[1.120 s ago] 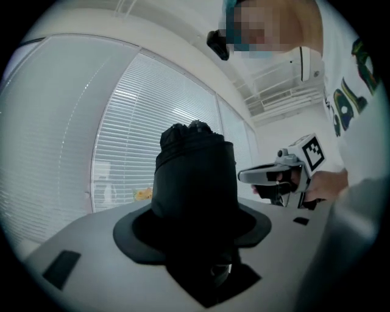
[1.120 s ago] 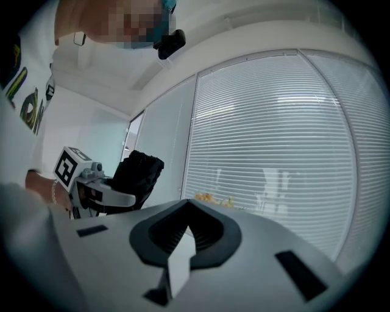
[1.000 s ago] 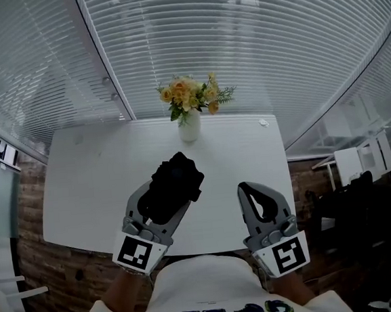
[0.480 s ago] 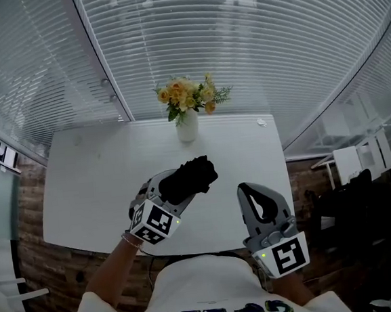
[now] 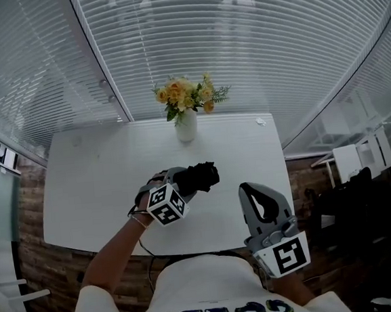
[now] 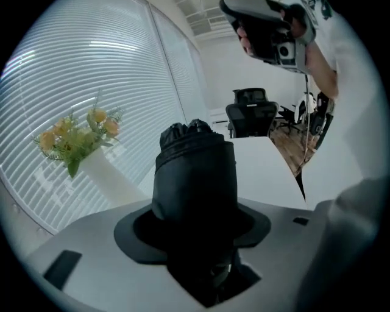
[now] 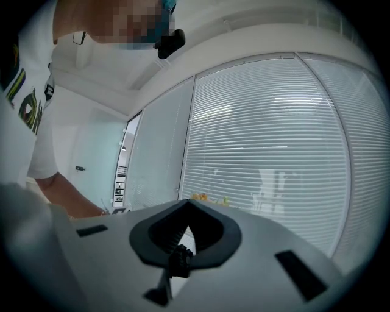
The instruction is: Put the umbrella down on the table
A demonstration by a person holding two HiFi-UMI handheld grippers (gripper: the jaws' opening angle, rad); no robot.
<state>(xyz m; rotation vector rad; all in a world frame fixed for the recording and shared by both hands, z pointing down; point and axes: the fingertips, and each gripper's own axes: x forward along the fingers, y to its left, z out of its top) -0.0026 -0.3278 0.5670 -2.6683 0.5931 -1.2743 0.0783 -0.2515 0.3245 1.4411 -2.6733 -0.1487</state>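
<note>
One folded black umbrella [image 5: 201,176], clamped in left gripper [image 5: 183,185] over the near-middle of table [image 5: 89,188]. Long axis runs straight out along the jaws; in head view the free end points right and slightly toward the far edge, vase [image 5: 186,127] beyond it. Can't tell if it touches the tabletop. Left jaws wide, pads pressing the umbrella's sides. Right gripper [image 5: 246,191] at near right edge of table, jaws pressed together, holding nothing, clear of umbrella
</note>
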